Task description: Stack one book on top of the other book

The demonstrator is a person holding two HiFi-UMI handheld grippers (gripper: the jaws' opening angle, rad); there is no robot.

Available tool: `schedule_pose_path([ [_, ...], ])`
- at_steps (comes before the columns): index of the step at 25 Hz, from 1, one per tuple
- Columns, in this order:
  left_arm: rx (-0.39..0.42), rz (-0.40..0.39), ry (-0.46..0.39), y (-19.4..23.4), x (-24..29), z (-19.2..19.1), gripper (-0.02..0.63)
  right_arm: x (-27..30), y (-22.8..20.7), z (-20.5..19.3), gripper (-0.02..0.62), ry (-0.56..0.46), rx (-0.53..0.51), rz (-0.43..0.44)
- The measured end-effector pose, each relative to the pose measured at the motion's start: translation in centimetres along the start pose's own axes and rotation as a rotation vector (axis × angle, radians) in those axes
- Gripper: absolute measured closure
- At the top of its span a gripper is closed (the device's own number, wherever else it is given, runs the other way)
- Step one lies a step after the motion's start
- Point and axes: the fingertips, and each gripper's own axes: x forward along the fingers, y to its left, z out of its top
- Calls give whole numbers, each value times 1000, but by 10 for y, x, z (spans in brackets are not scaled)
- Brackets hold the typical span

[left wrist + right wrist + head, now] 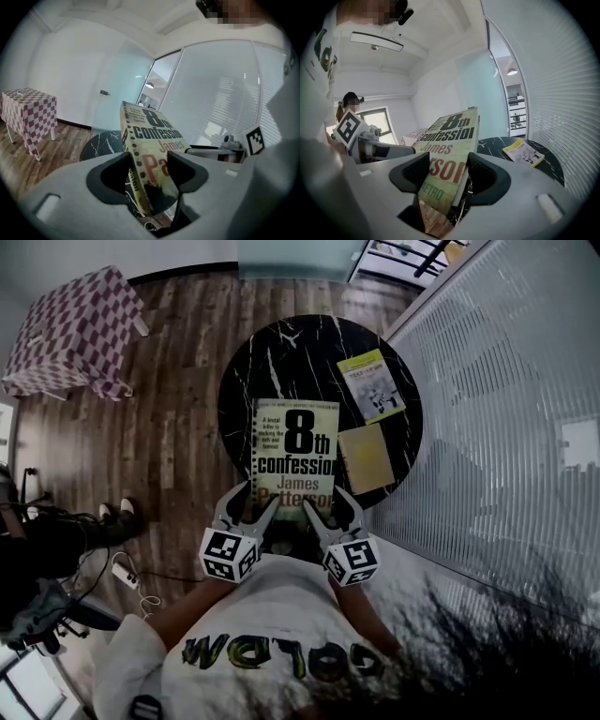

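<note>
Book (pixel 295 442) held above table (pixel 253 371), left hand-held gripper (pixel 255 504) and right hand-held gripper (pixel 323 504) clamped on it

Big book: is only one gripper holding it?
No, the left gripper and the right gripper both clamp the near edge of the big book.

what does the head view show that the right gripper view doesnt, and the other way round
Only the head view: the plain yellow book, lying on the black round table just right of the big book.

Only the right gripper view: the right gripper from close up, its jaws closed on the big book's lower edge, and a person in a dark cap by a window.

Both: the 8th Confession book, held up off the table, the yellow illustrated booklet, and the table itself.
</note>
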Motion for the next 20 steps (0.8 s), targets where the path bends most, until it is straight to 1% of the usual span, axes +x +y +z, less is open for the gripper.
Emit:
schedule_pose_path([
  [4, -12, 17, -6, -10, 6, 0, 352, -5, -10, 3, 334, 6, -12, 18],
  [8, -24, 41, -9, -28, 15, -1, 352, -17, -27, 4, 334, 14, -19, 43],
  [12, -46, 73, -15, -50, 30, -6, 353, -29, -49, 4, 334, 22, -31, 75],
  [20, -66, 116, -27, -100, 65, -16, 353, -60, -103, 2, 334, 40, -49, 126],
])
